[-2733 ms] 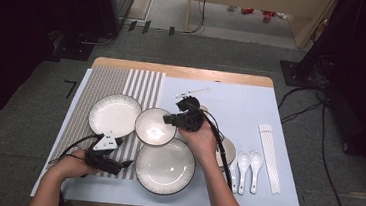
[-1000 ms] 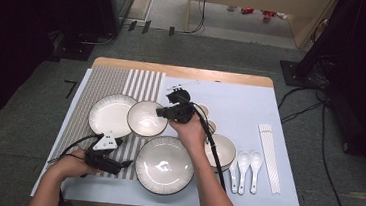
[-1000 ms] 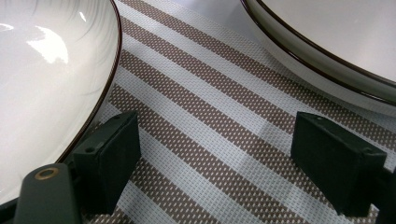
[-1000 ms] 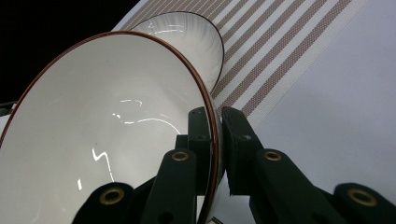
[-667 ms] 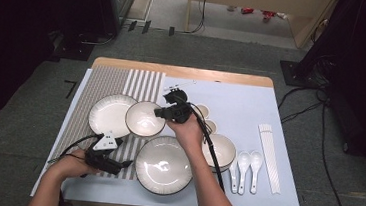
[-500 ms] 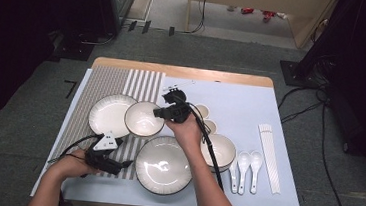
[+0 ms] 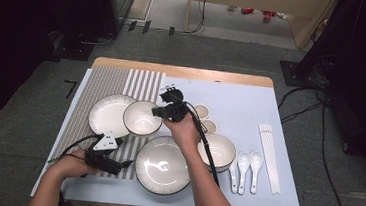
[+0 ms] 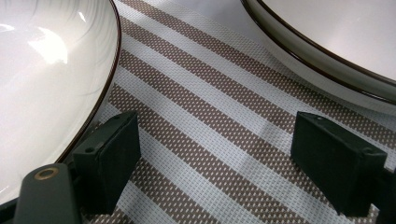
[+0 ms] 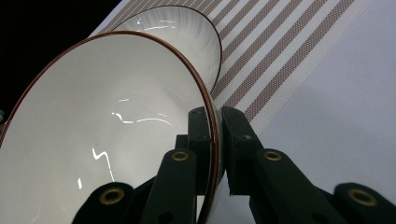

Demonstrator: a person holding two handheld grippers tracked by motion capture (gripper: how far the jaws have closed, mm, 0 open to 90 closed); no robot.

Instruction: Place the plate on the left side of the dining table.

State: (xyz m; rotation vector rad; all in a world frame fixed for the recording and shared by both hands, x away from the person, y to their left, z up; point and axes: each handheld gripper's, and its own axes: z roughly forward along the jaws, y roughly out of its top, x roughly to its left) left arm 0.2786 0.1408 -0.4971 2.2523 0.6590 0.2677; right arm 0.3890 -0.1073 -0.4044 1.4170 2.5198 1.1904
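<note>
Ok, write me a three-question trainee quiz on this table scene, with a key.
1. True or false: the right gripper is shut on the rim of a bowl.
2. What lies under the left gripper?
A. the striped mat
B. a spoon
C. the chopsticks
3. How many spoons lie right of the bowls in the high view?

Key
1. True: one jaw is inside the rim and one outside, both pressed to it.
2. A: its jaws stand open over the mat, with nothing between them.
3. Two, side by side, with the chopsticks farther right.
</note>
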